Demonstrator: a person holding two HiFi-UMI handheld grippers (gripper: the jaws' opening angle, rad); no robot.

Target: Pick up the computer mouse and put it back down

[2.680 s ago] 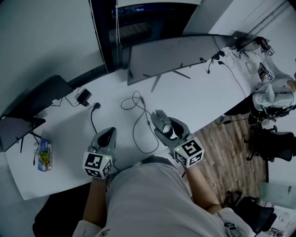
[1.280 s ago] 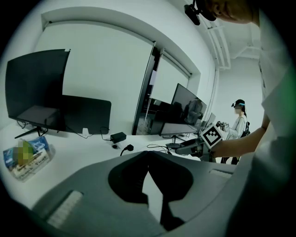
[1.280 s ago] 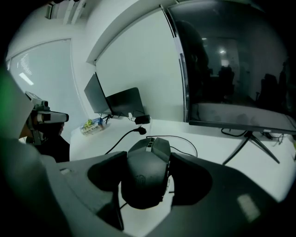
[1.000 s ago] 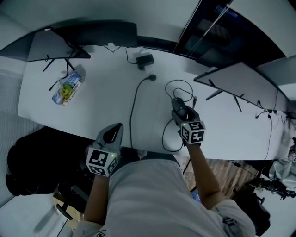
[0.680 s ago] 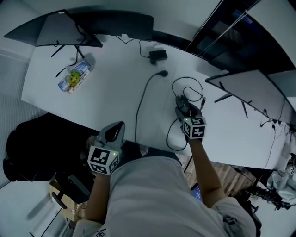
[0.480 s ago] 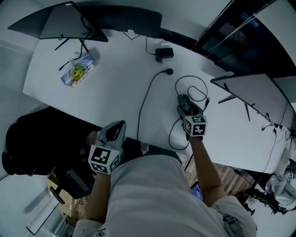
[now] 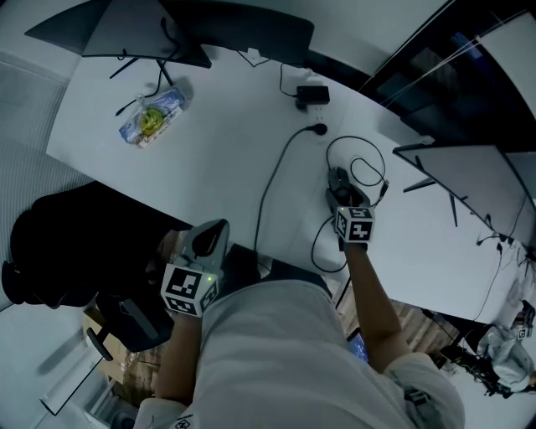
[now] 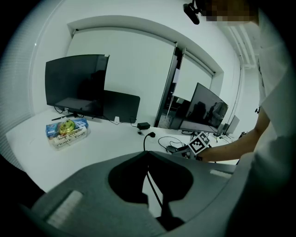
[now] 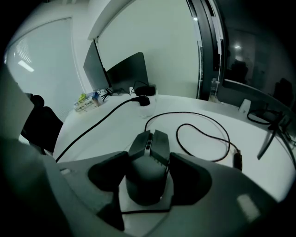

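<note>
The dark grey computer mouse (image 9: 147, 172) sits between the jaws of my right gripper (image 9: 149, 159), and both pads press on its sides. It is low at the white table (image 7: 209, 151), beside its own looped cable (image 7: 362, 161). I cannot tell whether its underside touches the table. In the head view the right gripper (image 7: 337, 178) shows at centre right with the marker cube behind it. My left gripper (image 7: 214, 230) hangs shut and empty at the table's near edge, its tips meeting (image 8: 148, 153).
A snack packet (image 7: 151, 119) lies at the far left of the table. A black power adapter (image 7: 311, 95) and a long black cable (image 7: 272, 188) lie mid-table. Monitors stand at the back (image 7: 209, 21) and right (image 7: 469, 180). A black chair (image 7: 59, 251) is left of me.
My right gripper has come down toward the table with the mouse still in it. My left gripper has drifted a little along the table's near edge. The head view has swung round.
</note>
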